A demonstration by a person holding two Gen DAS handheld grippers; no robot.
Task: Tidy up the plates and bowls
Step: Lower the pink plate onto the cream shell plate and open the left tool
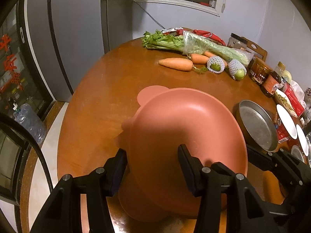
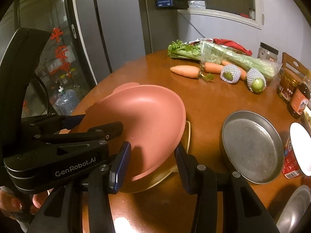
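A pink plate with ear-shaped tabs (image 1: 180, 128) is held tilted above the wooden table (image 1: 108, 81). My left gripper (image 1: 152, 162) is shut on its near rim, one finger under and one finger over. In the right wrist view the same pink plate (image 2: 140, 120) is tilted above a tan plate (image 2: 182, 149) that lies on the table. The left gripper (image 2: 93, 126) shows there at the left, clamped on the pink rim. My right gripper (image 2: 151, 159) is open, its fingers either side of the pink plate's lower edge. A metal plate (image 2: 252, 147) lies to the right.
Celery (image 1: 186, 42), carrots (image 1: 176, 64) and two netted fruits (image 1: 214, 65) lie at the table's far side. Jars and sauce bottles (image 1: 270, 81) stand at the right. White plates (image 1: 286, 120) and a metal bowl (image 2: 297, 207) sit at the right edge. A fridge (image 1: 77, 29) stands beyond the table.
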